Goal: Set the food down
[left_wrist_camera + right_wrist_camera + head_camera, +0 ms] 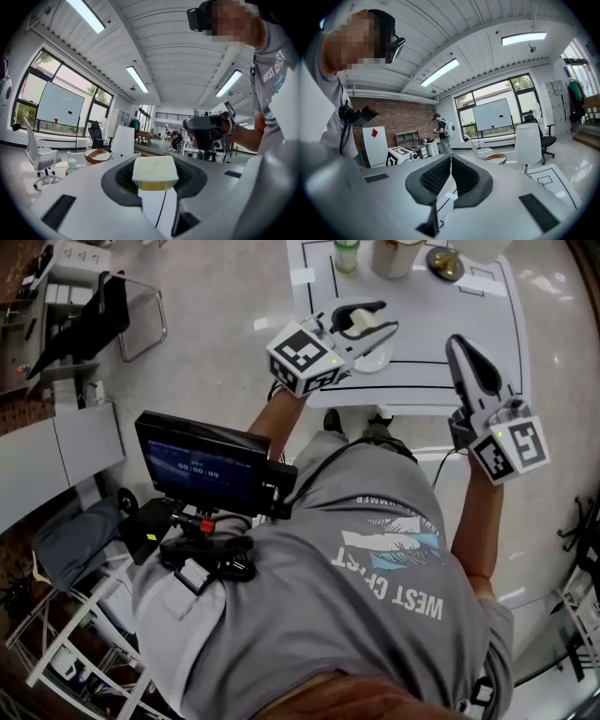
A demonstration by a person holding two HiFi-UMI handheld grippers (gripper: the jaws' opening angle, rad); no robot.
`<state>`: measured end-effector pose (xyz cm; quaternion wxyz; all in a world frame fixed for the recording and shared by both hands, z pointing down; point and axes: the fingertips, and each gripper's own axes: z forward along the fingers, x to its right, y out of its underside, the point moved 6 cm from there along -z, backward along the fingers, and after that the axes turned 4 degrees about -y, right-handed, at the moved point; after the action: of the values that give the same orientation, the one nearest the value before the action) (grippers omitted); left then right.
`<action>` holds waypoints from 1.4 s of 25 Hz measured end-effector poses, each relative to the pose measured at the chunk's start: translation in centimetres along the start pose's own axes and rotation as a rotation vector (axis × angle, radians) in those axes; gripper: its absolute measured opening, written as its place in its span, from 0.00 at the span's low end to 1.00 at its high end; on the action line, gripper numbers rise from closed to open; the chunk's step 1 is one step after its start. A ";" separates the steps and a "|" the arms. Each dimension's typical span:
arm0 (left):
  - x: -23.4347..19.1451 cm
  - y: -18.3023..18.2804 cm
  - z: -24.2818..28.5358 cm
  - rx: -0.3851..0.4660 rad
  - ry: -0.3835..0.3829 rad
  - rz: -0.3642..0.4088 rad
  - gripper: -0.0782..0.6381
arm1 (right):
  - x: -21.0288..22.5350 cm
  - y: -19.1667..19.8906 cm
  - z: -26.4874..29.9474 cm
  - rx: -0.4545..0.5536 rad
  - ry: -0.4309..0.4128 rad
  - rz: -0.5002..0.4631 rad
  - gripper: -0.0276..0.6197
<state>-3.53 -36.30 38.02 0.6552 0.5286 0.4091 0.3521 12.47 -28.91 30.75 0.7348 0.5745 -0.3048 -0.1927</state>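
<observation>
Over the small white plate [377, 360] on the worktop [422, 329], my left claw [386, 317] pinches the pale block of food [359, 324] between its pads. To the right of the plate, my right claw [457, 341] is pressed together, holding nothing.

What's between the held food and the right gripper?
Head view: only bare, black-lined white table between the left gripper's pale cream food block and the grey right gripper.
</observation>
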 end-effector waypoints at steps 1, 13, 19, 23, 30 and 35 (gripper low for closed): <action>-0.2 0.6 0.0 -0.012 -0.002 0.004 0.32 | -0.1 0.3 0.1 -0.001 0.000 0.002 0.05; -2.0 6.9 1.1 -0.161 -0.060 -0.012 0.32 | -0.2 1.7 -0.2 -0.025 0.005 0.043 0.05; -3.1 10.2 1.4 -0.252 -0.102 0.000 0.32 | 0.1 2.0 -0.5 -0.037 0.011 0.058 0.05; -3.9 13.4 1.3 -0.325 -0.112 0.004 0.32 | -0.2 2.7 -0.5 -0.045 0.025 0.073 0.05; -4.7 17.6 2.1 -0.410 -0.128 -0.004 0.32 | -0.2 3.6 -0.4 -0.075 0.033 0.075 0.05; -4.5 19.5 2.9 -0.474 -0.155 0.040 0.32 | 0.1 3.6 -0.2 -0.090 0.008 0.072 0.05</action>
<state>-3.35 -37.77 58.17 0.7831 0.3937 0.2532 0.4095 12.42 -27.92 34.24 0.7676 0.5302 -0.3132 -0.1775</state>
